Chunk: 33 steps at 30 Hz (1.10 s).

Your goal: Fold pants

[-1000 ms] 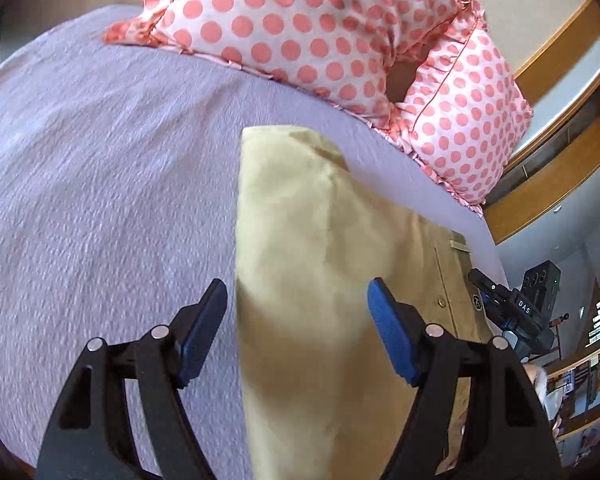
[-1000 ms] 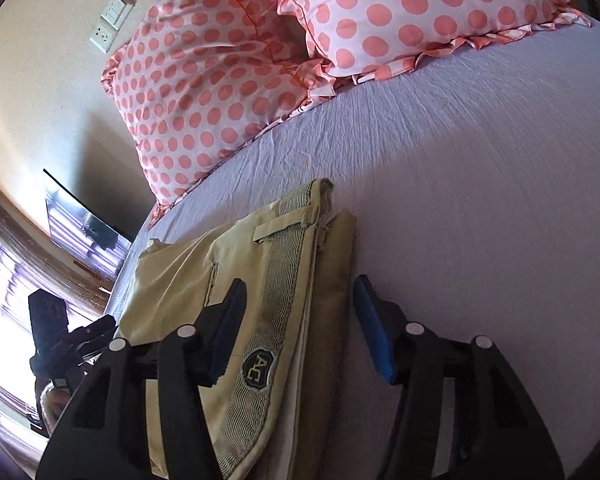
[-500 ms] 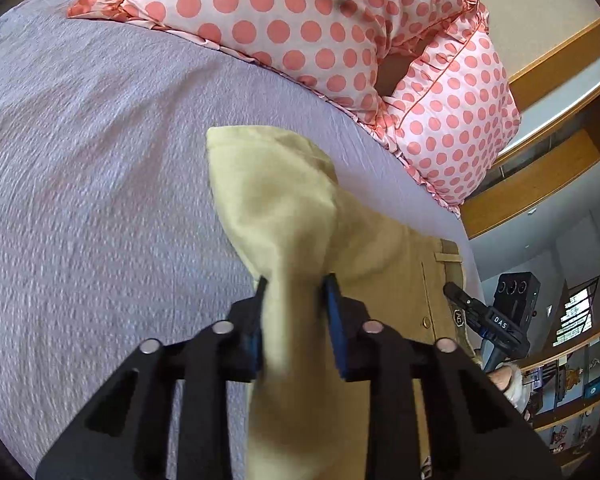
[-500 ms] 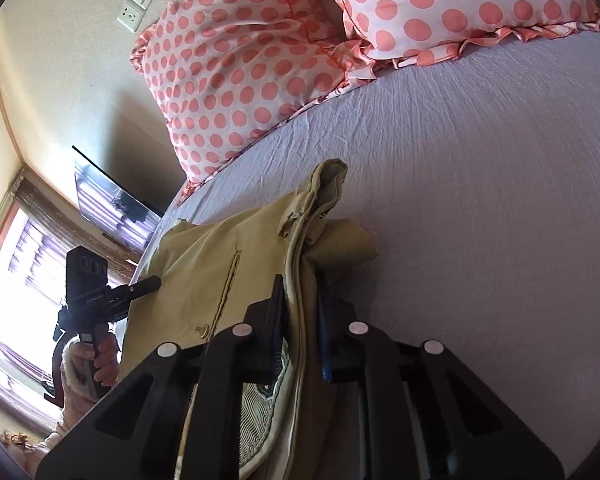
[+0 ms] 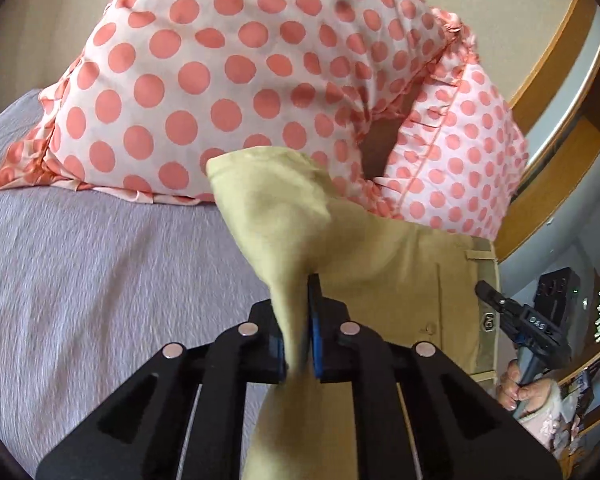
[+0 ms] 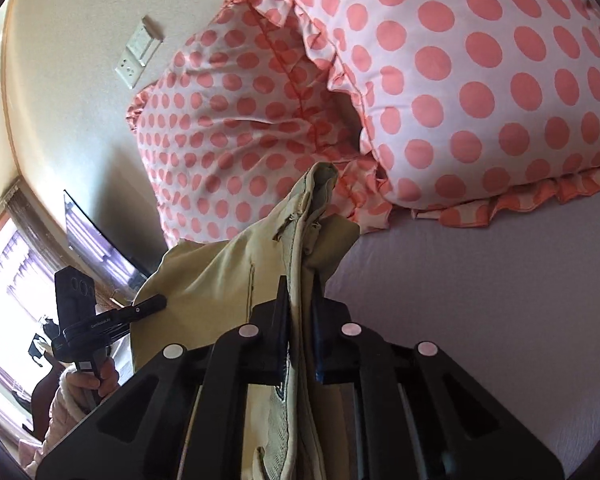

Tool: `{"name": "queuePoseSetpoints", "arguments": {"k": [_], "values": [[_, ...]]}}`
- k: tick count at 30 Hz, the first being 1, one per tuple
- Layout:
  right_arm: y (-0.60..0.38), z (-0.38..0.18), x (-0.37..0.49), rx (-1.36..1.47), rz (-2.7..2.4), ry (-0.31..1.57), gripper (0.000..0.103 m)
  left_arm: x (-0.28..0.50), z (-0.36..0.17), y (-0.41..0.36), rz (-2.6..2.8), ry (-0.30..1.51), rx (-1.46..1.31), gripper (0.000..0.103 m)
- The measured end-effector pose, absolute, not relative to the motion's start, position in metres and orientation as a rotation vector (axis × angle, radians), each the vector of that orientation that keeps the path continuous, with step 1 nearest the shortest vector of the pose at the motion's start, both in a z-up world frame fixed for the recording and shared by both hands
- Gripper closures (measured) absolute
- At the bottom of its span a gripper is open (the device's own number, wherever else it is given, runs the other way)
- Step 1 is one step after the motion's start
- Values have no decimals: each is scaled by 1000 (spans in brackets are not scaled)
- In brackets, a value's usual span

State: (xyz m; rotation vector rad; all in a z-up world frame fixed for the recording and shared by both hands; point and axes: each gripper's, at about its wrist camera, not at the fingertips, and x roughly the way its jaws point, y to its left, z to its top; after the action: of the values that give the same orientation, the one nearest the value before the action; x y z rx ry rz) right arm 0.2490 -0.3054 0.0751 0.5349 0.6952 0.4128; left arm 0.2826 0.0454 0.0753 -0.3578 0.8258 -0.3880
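The khaki pants (image 5: 380,264) hang folded between my two grippers above the lilac bed sheet (image 5: 100,280). My left gripper (image 5: 298,332) is shut on the leg end of the pants, and the cloth bunches up between its blue pads. My right gripper (image 6: 300,320) is shut on the waistband end of the pants (image 6: 228,276), with the inner waistband lining showing. The other gripper shows at the edge of each view, at the right in the left wrist view (image 5: 528,320) and at the left in the right wrist view (image 6: 96,320).
Two pink polka-dot pillows (image 5: 240,80) (image 6: 480,80) lie close ahead at the head of the bed. A wall with a socket plate (image 6: 136,56) stands behind them. A wooden shelf (image 5: 560,140) is at the right, and a window (image 6: 4,280) at the left.
Both grippers closed on the pants a second ago and have since lifted them off the sheet and moved toward the pillows.
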Motion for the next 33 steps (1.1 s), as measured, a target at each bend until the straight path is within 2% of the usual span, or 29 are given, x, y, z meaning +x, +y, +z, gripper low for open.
{"name": "queuePoseSetpoints", "arguments": {"k": [2, 3, 4, 5, 8, 9, 11, 14, 16, 19, 21, 23, 25, 28, 33], "values": [[-307, 53, 268, 514, 329, 777, 90, 303, 55, 41, -308, 894, -314, 87], [-305, 40, 276, 488, 276, 840, 88, 308, 46, 42, -297, 928, -324, 81], [-303, 32, 278, 439, 215, 890, 77, 307, 42, 47, -292, 936, -343, 73], [-304, 29, 275, 391, 171, 906, 63, 302, 44, 53, -276, 926, -348, 72], [-315, 46, 246, 351, 116, 804, 46, 276, 63, 70, -213, 854, -302, 63], [-317, 53, 235, 394, 169, 777, 43, 263, 71, 73, -222, 825, -306, 58], [-316, 64, 218, 494, 313, 747, 29, 237, 82, 71, -305, 795, -351, 50], [-301, 59, 207, 601, 510, 796, 22, 211, 82, 44, -466, 821, -372, 42], [-291, 47, 209, 628, 510, 874, 18, 208, 70, 25, -509, 885, -362, 32], [-286, 29, 213, 646, 425, 927, 17, 221, 36, 8, -441, 1025, -369, 34], [-284, 35, 202, 622, 369, 919, 17, 211, 40, 7, -380, 987, -327, 33], [-274, 47, 182, 498, 237, 909, 3, 196, 43, 7, -355, 972, -274, 31], [-262, 56, 155, 385, 163, 863, 1, 172, 46, 11, -342, 938, -229, 18], [-241, 58, 107, 279, 183, 774, 1, 128, 47, 12, -289, 872, -134, 5], [-204, 33, 60, 148, 119, 764, 1, 80, 22, 13, -192, 884, -66, 4]]}}
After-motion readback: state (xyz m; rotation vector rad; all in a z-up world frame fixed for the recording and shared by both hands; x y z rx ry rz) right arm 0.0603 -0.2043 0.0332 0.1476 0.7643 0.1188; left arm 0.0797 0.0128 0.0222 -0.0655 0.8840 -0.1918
